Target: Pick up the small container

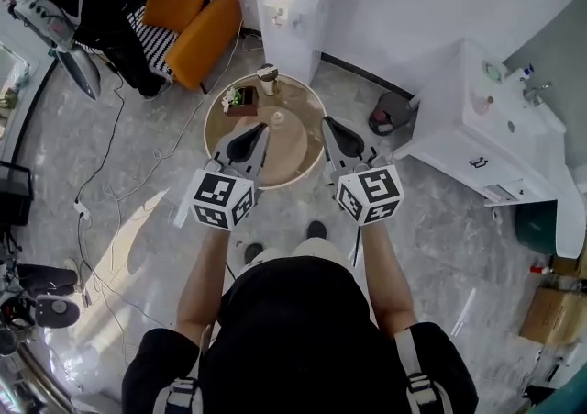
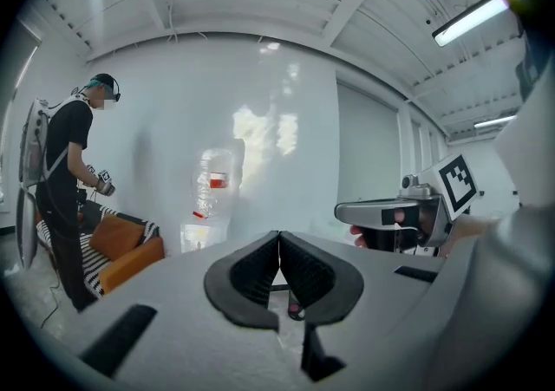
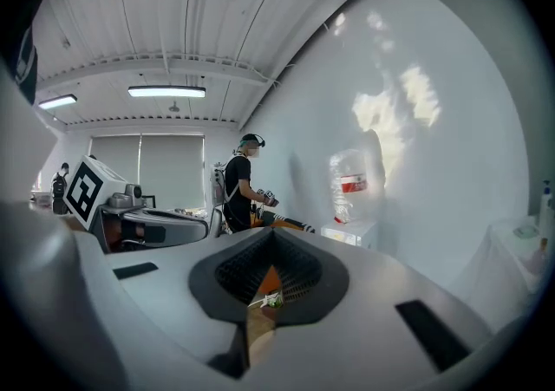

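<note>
Both left gripper [image 1: 264, 130] and right gripper [image 1: 326, 122] fingers pressed together, small container [image 1: 267, 79] upright on round table [image 1: 295, 153]

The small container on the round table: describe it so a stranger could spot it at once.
Find the round table before the white water dispenser. At its far rim, nearest the dispenser, stands the small container, upright, pale with a dark top; the neighbouring box of flowers is low and dark.

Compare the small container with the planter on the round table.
The small container is round and upright with a dark top; the planter is a brown box holding greenery. The container stands at the far rim, the planter nearer and to the left. Both sit on the round table, untouched.
</note>
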The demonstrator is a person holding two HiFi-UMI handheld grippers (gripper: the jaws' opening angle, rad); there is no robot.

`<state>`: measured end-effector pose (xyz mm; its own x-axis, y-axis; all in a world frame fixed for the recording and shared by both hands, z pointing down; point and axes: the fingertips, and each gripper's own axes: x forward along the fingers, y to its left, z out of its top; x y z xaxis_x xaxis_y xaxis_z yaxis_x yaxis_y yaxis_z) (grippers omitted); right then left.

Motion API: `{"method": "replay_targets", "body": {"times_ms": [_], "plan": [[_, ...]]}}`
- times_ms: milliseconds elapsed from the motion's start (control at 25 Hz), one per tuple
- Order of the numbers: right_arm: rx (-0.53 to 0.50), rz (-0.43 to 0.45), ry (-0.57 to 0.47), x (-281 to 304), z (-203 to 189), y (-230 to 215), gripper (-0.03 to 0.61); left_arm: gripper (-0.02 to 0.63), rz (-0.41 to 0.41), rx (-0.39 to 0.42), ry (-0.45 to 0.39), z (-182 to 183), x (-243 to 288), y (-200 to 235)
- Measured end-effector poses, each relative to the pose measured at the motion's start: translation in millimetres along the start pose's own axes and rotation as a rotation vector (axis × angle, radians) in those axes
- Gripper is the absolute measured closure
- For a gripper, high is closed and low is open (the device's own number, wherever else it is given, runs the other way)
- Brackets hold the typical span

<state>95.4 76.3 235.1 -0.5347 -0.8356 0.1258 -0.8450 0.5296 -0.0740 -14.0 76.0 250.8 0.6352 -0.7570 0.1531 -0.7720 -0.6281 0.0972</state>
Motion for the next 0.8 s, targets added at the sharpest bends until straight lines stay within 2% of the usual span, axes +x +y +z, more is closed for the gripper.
{"method": "replay_targets", "body": {"times_ms": [320,560,800], "plan": [[0.039,0.129,0.048,10,-21,-45,0.575,0.594,0.130,-0.047,0.049,-25,29,-17],[0.081,0.169,0.116,22,-51,-56,0.575,0.594,0.155,-0.098,0.109,-59,36,-23],[0.091,0.186,0.179,37,-79,-51,0.575,0.594,0.142,-0.140,0.130,-85,46,-14]]}}
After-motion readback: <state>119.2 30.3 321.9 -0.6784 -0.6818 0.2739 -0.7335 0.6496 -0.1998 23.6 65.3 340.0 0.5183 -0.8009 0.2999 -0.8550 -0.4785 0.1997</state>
